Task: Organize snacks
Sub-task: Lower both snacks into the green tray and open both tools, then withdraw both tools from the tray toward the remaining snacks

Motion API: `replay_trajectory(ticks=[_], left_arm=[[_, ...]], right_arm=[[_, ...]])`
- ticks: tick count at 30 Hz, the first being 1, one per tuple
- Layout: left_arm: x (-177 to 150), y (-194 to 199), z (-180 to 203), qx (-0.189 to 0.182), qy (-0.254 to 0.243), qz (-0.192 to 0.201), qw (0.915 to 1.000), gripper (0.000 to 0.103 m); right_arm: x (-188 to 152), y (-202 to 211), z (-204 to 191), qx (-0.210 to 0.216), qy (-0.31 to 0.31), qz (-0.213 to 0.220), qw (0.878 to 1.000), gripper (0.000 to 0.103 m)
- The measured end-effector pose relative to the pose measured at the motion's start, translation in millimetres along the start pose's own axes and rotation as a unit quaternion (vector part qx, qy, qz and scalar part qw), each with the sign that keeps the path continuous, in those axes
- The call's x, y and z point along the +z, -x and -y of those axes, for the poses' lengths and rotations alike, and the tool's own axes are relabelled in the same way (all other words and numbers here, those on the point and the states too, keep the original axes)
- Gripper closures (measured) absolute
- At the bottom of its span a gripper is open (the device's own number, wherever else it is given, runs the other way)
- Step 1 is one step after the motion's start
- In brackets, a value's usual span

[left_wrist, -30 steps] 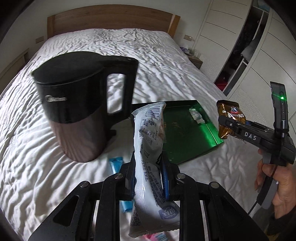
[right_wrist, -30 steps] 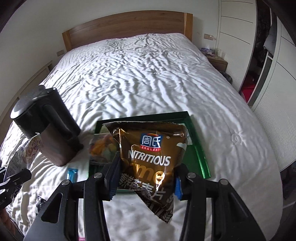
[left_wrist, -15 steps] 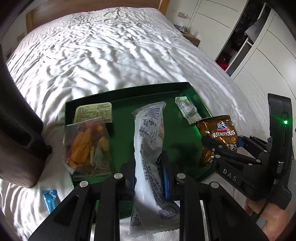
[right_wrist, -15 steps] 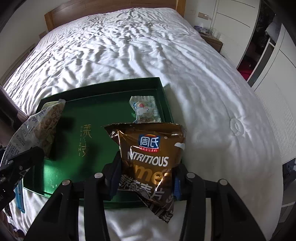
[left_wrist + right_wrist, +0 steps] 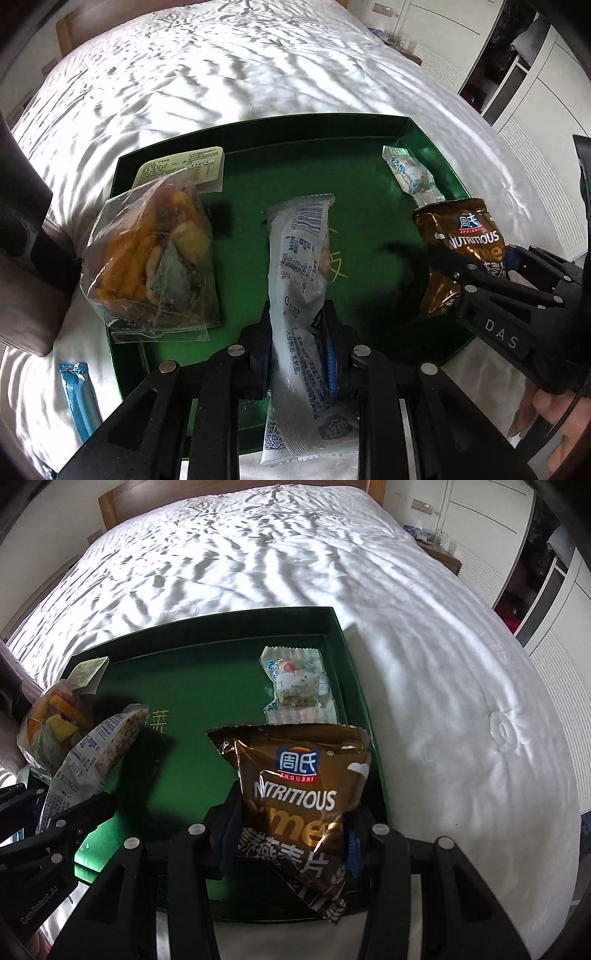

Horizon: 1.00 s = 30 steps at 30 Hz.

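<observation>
A green tray (image 5: 280, 147) lies on the white bed; it also shows in the right wrist view (image 5: 207, 672). My left gripper (image 5: 297, 354) is shut on a long white snack packet (image 5: 299, 266) and holds it over the tray's near middle. My right gripper (image 5: 291, 834) is shut on a brown "Nutritious" oat packet (image 5: 306, 786) over the tray's near right corner. In the tray lie a clear bag of dried fruit chips (image 5: 155, 251) at the left and a small white candy packet (image 5: 297, 686) at the far right.
A dark kettle (image 5: 18, 221) stands just left of the tray. A blue sachet (image 5: 77, 395) lies on the bed by the tray's near left corner. White wardrobes (image 5: 554, 590) stand to the right of the bed.
Both grippers have moved forward and down over the tray with their packets still held. The kettle has slid to the left edge of the left wrist view.
</observation>
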<state>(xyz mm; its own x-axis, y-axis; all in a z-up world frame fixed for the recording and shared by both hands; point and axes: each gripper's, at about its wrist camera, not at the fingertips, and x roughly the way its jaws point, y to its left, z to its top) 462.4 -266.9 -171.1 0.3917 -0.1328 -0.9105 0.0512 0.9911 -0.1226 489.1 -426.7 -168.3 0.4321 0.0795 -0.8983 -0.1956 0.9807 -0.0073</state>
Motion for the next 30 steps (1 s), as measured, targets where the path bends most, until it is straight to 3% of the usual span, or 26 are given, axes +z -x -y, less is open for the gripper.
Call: replay_trajectory(ticks=[2,4,6,8,13,23,30], left_arm=[[-2,1,0,0.005,-0.003,0.004,1.0,0.083],[-3,3,-1,0.006,-0.005,0.007,0.9999,0.075],[-3,8,-1,0.001,-0.007,0.013,0.9999,0.064],[-1,11,2,0.002,-0.009,0.02,0.9997,0.057],[-2,24,6,0.004,-0.019,0.033,0.9993,0.056],[-10,67,5,0.007,-0.035,0.057,0.9977,0.055],[-32,134,-25,0.025,-0.056,0.095,0.9936,0.053]], right_arm=[[0,1,0,0.003,-0.001,0.001,1.0,0.086],[0,2,1,0.002,-0.002,0.002,1.0,0.084],[0,5,2,0.004,-0.005,0.005,1.0,0.076],[0,8,3,-0.002,-0.006,0.009,1.0,0.053],[3,19,6,-0.009,-0.01,0.018,1.0,0.043],[1,65,4,-0.015,-0.027,0.058,0.998,0.037],[-13,132,-4,-0.009,-0.041,0.103,0.994,0.036]])
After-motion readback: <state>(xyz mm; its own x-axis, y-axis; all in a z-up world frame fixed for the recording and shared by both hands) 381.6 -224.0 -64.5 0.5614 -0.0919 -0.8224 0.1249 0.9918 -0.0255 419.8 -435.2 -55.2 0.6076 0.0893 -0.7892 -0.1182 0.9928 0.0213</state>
